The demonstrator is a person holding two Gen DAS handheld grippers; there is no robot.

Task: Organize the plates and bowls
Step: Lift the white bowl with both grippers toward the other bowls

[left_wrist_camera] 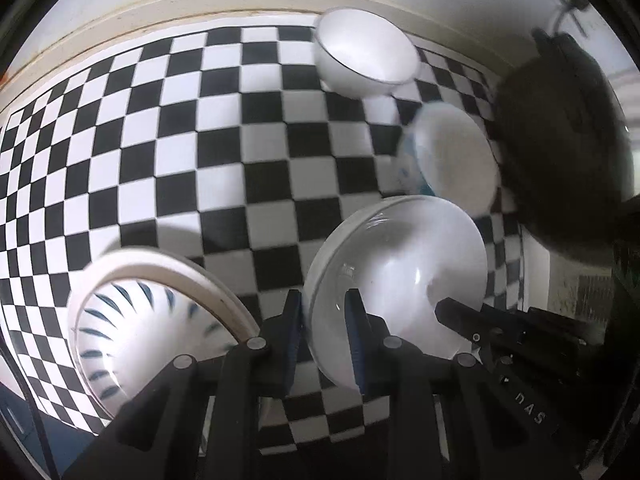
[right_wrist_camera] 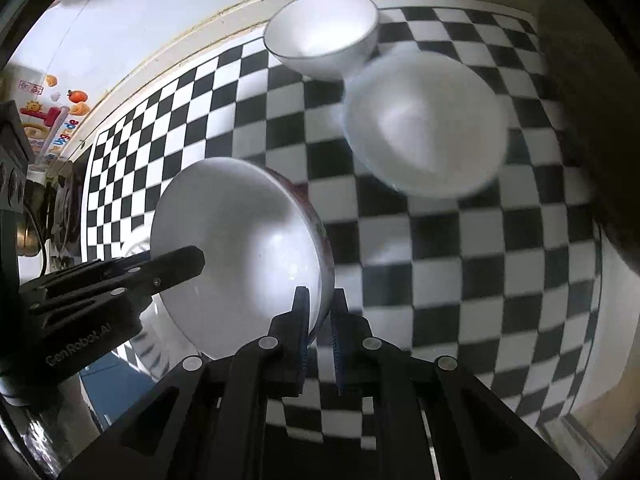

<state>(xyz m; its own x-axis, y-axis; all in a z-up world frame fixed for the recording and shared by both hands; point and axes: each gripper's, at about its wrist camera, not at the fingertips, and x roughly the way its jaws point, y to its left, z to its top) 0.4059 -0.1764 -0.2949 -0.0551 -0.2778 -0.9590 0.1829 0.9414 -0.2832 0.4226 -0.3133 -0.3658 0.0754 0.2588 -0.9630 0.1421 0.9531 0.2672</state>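
Checkered tablecloth (left_wrist_camera: pixel 168 152) | cream wall trim (left_wrist_camera: pixel 120 12) | both hand-held grippers (left_wrist_camera: pixel 326 340) (right_wrist_camera: pixel 320 336) clamp white bowl (left_wrist_camera: pixel 400 280) rim

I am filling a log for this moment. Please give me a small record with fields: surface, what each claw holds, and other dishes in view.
surface: black-and-white checkered cloth
left claw: shut on rim of the white bowl
right claw: shut on the opposite rim of the same white bowl
bowl state: tilted, lifted above the cloth
other dishes: blue-striped bowl at lower left; plain white bowl at far edge; blurred white bowl between
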